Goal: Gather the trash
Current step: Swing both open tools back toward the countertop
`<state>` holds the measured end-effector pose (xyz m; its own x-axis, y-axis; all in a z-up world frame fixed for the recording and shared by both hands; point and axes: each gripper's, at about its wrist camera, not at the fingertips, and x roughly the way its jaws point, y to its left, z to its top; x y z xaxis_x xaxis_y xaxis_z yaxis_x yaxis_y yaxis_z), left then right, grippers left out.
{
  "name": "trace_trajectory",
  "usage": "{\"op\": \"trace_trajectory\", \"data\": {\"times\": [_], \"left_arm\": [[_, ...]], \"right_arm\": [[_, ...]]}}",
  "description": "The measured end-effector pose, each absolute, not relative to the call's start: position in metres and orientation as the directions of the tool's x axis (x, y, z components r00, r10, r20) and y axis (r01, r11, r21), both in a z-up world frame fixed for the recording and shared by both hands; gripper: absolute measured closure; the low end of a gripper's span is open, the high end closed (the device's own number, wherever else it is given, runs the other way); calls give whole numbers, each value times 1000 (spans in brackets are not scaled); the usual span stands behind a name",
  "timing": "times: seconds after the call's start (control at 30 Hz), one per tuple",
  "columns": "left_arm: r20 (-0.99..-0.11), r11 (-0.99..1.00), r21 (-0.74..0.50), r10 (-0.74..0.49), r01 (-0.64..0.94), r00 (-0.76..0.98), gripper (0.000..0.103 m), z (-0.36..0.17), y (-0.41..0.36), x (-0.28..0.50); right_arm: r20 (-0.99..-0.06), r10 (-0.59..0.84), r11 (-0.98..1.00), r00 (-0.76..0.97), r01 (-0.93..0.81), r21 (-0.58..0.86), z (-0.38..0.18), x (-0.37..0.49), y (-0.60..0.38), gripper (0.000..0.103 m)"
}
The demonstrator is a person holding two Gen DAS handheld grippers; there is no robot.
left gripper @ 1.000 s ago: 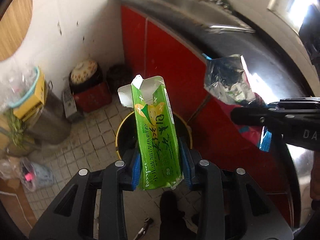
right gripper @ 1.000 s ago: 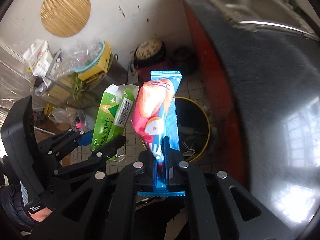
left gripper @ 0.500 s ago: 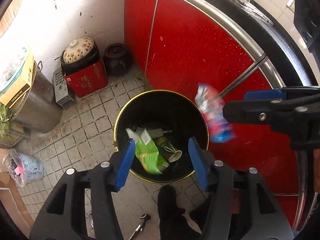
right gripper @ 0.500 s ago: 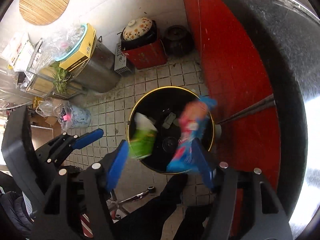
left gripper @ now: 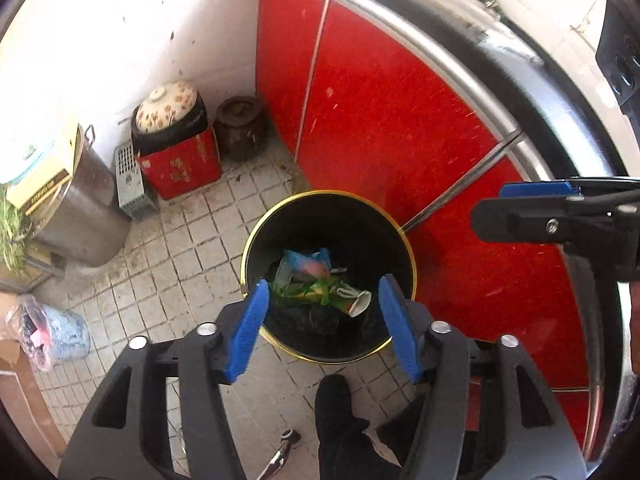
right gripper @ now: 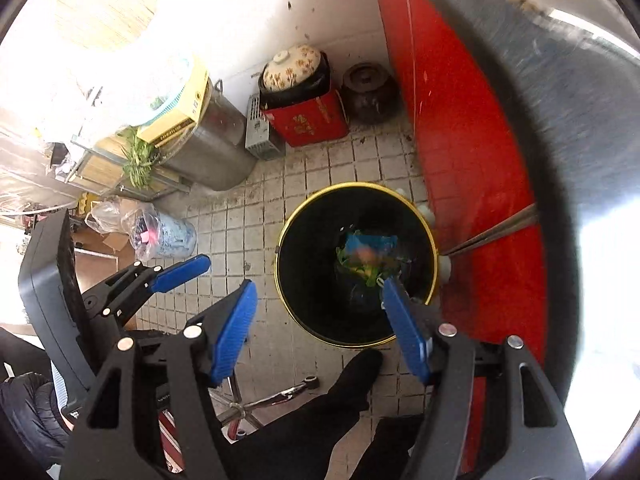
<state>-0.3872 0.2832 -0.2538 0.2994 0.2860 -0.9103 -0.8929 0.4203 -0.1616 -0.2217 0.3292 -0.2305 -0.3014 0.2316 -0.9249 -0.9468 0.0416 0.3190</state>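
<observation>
- Left tongs (left gripper: 322,320) point steeply down over a black bin (left gripper: 256,240) with a gold rim; jaws released, nothing between the blue pads (left gripper: 250,328). They have just been opening wider.
- Right tongs (right gripper: 320,328) also released and empty, aimed down at the same bin (right gripper: 288,280); one pad lies over the bin's mouth in view, the other over the tiled floor (right gripper: 248,216). The jaws sprang apart within the last moment and now stand steady.
- Task's things are in the bin: the green carton (left gripper: 304,292) lies crumpled at the bottom, with the blue-and-pink snack wrapper (left gripper: 308,262) just beyond it, touching. A paper cup (left gripper: 356,300) lies beside them on its side.
- From the right wrist the same trash shows as a blurred green, blue and pink heap (right gripper: 368,256) low in the bin.
- Bin stands on the floor just beside the red cabinet doors (left gripper: 392,120).
- Against the wall: a red box (left gripper: 180,168) with a flowered lid (left gripper: 168,106) on a pot above it, a dark brown jar (left gripper: 240,126) next to it, a metal pot (left gripper: 80,216) farther left.
- A person's dark shoe (left gripper: 336,408) is near the bin's closer edge.
</observation>
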Motion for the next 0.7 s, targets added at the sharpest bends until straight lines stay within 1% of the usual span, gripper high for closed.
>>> {"op": "trace_trajectory", "data": {"times": [0.03,0.1,0.2,0.33,0.43,0.53,0.7], "left_arm": [[-905,434,-154,299,-888,303,35,-245,281,-385],[-895,467,-128,326,-875,305,17,-221,274,-374],[-876,531,-114,344,-840,337,10,-184,261,-349],[-858,646,-110,322,-755,400,8,-144,238,-292],[-853,739,-113,271,-664,447,8,-128,217,-238],[-846,825,-127,200,-550,495,8,-114,184,-175],[-834,911,-163,78,-379,546,8,-96,124,-76]], "right_arm": [[-921,250,46,-298,-947,319,-221,-218,325,36],[-911,307,61,-275,-950,307,-191,-205,311,30],[-889,410,119,-203,-955,273,-139,-170,276,25],[-863,502,252,-54,-946,206,-83,-115,209,20],[-841,535,407,88,-899,165,-50,-61,134,19],[-826,524,535,206,-835,131,-36,-23,69,19],[-802,447,733,396,-677,74,-20,32,-59,19]]}}
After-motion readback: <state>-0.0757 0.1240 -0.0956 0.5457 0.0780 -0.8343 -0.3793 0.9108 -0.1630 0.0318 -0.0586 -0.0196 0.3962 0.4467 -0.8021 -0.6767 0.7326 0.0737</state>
